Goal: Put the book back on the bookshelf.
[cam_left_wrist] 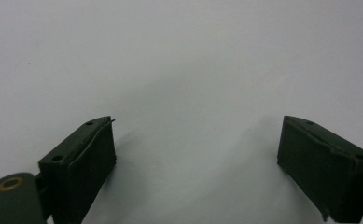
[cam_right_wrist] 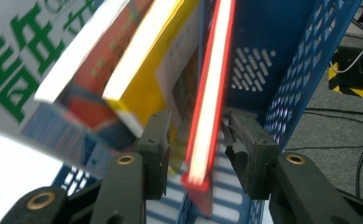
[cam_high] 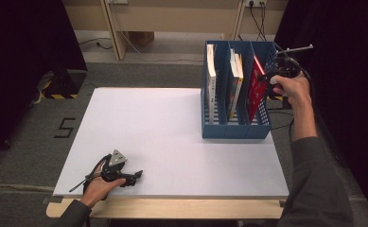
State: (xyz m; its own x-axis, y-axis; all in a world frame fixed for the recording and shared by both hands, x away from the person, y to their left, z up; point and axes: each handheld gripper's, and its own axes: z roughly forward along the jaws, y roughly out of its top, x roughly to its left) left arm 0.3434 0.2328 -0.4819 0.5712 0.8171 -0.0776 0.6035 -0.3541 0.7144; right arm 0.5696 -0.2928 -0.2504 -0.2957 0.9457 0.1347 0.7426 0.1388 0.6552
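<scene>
The thin red-covered book stands in the rightmost compartment of the blue perforated plastic file rack, upper right of the high view, leaning to one side. The right gripper straddles its upper edge; its fingers stand slightly apart from both covers, so you hold nothing yet.

Treat the book as light and thin, stiff along the spine but, judging by its thinness, liable to flex at the page edge. Its glossy cover may slip. Grip near the spine, across both covers.

The left gripper rests on the white desk, lower left, fingers wide apart and empty.
</scene>
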